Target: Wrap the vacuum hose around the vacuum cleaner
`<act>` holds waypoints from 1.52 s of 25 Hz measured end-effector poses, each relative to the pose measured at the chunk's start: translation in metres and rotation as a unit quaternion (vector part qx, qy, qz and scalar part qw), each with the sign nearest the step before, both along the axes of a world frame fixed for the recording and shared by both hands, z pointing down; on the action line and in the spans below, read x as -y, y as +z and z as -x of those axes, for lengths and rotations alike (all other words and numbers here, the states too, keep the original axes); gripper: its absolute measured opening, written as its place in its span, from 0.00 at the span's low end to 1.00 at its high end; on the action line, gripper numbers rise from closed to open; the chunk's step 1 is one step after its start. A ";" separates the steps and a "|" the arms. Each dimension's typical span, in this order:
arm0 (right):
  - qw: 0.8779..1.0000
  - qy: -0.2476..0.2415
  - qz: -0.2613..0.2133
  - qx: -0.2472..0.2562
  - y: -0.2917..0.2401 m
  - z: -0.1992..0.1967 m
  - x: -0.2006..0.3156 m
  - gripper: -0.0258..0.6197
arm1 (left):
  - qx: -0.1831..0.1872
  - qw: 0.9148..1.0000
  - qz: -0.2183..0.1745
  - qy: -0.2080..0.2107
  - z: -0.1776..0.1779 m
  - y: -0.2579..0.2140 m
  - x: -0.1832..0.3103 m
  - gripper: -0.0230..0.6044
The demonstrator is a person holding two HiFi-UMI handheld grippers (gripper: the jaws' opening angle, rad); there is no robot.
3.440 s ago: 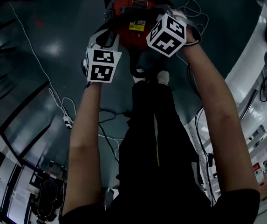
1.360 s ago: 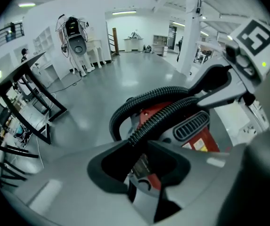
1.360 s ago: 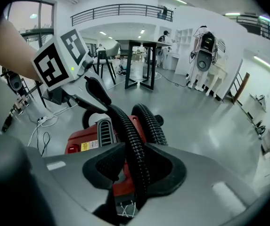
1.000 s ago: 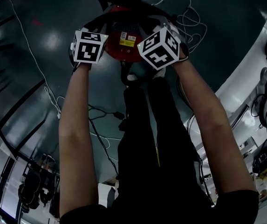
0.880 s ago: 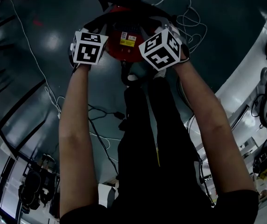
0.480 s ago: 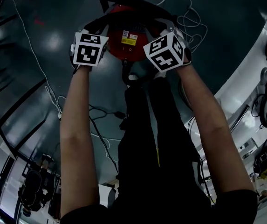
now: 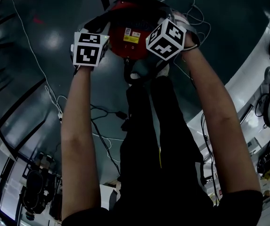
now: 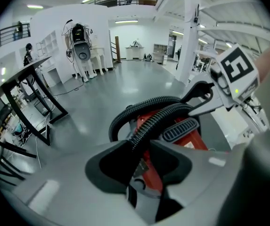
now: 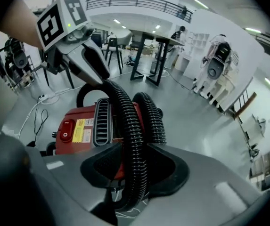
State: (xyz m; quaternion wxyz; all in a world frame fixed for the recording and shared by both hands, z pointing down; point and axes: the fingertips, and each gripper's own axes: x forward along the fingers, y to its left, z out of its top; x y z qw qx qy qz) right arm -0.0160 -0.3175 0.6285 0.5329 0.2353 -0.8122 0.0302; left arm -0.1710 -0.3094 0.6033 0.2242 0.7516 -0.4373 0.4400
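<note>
The red vacuum cleaner (image 7: 131, 34) stands on the dark floor just ahead of the person's feet. Its black ribbed hose (image 8: 146, 105) loops over the top of the body. In the left gripper view my left gripper (image 8: 137, 144) is shut on the hose, which runs up out of the jaws toward the vacuum (image 8: 191, 138). My right gripper (image 9: 135, 157) also has the hose (image 9: 127, 112) between its pads. Those jaws are opening, but the pads still touch the hose. In the head view both marker cubes, left (image 7: 90, 48) and right (image 7: 167, 37), flank the vacuum.
White cables (image 7: 193, 11) lie on the floor beyond the vacuum and a black cable (image 7: 102, 119) lies by the person's legs (image 7: 153, 140). A black-framed table (image 8: 33, 95), a white pillar (image 8: 190, 36) and a white device on a stand (image 8: 80, 46) stand further off.
My right gripper has moved up and to the right along the vacuum's far side, and its cube has turned. The left gripper has barely shifted.
</note>
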 end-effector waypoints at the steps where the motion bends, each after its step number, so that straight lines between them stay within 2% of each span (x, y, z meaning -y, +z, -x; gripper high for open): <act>1: 1.000 -0.014 0.001 -0.005 0.000 0.002 0.001 0.29 | -0.002 1.000 0.000 -0.001 0.001 0.000 0.001 0.28; 5: 0.999 -0.039 0.013 -0.008 0.001 0.004 0.001 0.27 | -0.007 1.000 0.003 0.003 0.003 0.002 0.004 0.28; 11: 0.999 -0.047 0.006 -0.015 -0.002 0.017 0.002 0.26 | 0.020 0.999 0.003 0.049 0.006 0.000 0.002 0.29; 14: 0.998 -0.065 0.004 -0.016 -0.006 0.036 0.003 0.27 | 0.014 0.998 0.002 0.063 0.007 -0.001 -0.001 0.30; 19: 0.995 -0.101 -0.014 -0.009 -0.016 0.078 0.002 0.27 | -0.006 0.998 -0.011 0.062 -0.004 -0.007 0.004 0.34; 21: 0.995 -0.101 -0.017 -0.004 -0.017 0.091 0.003 0.27 | -0.007 0.998 -0.020 0.051 -0.006 -0.007 0.010 0.32; 23: 0.995 -0.095 -0.014 0.000 -0.017 0.096 0.005 0.27 | -0.005 0.999 -0.023 0.040 -0.004 -0.004 0.014 0.27; 27: 0.997 -0.078 -0.008 0.010 -0.014 0.096 0.006 0.28 | -0.009 0.999 -0.016 0.033 -0.002 0.001 0.015 0.27; 33: 0.999 -0.003 -0.018 0.049 -0.024 0.088 0.006 0.26 | -0.015 1.000 0.002 -0.001 0.001 0.014 0.017 0.26; 38: 0.997 0.028 -0.017 0.064 -0.023 0.068 -0.002 0.24 | -0.006 0.999 0.014 -0.037 0.008 0.024 0.022 0.23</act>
